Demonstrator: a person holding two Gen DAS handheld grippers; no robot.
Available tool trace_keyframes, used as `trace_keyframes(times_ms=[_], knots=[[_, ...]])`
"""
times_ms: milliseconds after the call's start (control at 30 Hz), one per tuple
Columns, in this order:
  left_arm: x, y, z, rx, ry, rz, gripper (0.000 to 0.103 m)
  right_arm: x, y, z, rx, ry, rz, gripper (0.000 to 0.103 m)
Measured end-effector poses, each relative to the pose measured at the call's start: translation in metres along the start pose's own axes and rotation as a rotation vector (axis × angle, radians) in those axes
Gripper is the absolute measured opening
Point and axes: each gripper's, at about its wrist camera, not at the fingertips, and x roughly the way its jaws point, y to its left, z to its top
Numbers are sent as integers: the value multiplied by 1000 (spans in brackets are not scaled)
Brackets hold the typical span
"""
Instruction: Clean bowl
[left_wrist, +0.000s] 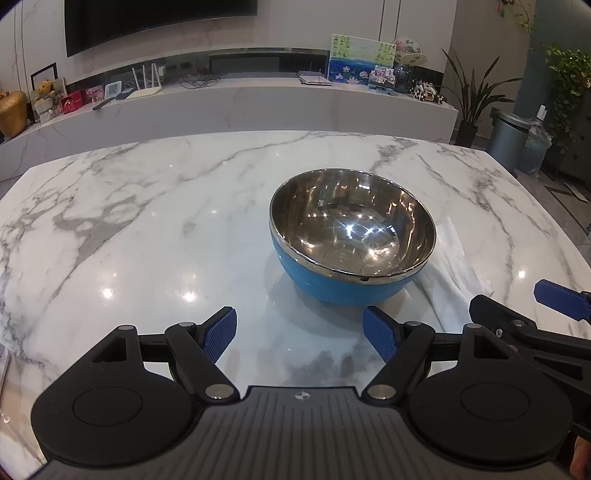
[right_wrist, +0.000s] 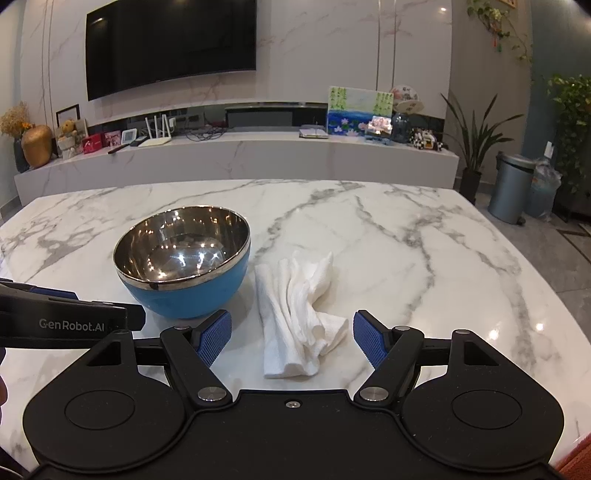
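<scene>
A blue bowl (left_wrist: 351, 240) with a shiny steel inside stands upright on the white marble table (left_wrist: 147, 221); it also shows in the right wrist view (right_wrist: 183, 258). A crumpled white paper towel (right_wrist: 299, 310) lies on the table just right of the bowl, partly hidden behind it in the left wrist view (left_wrist: 454, 277). My left gripper (left_wrist: 300, 334) is open and empty, a little short of the bowl. My right gripper (right_wrist: 292, 336) is open and empty, with the near end of the towel between its fingers.
The table's far edge (right_wrist: 258, 181) faces a long marble TV bench (right_wrist: 236, 155) with small items. A grey bin (right_wrist: 511, 188) and potted plants (right_wrist: 476, 147) stand on the floor at the right. The left gripper's body (right_wrist: 62, 321) shows at the right view's left edge.
</scene>
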Motion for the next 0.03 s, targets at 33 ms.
trace_keyframes(times_ms=[33], knots=[[0,0,0,1,0,2,74,0,0,0,-1,1,0,71]])
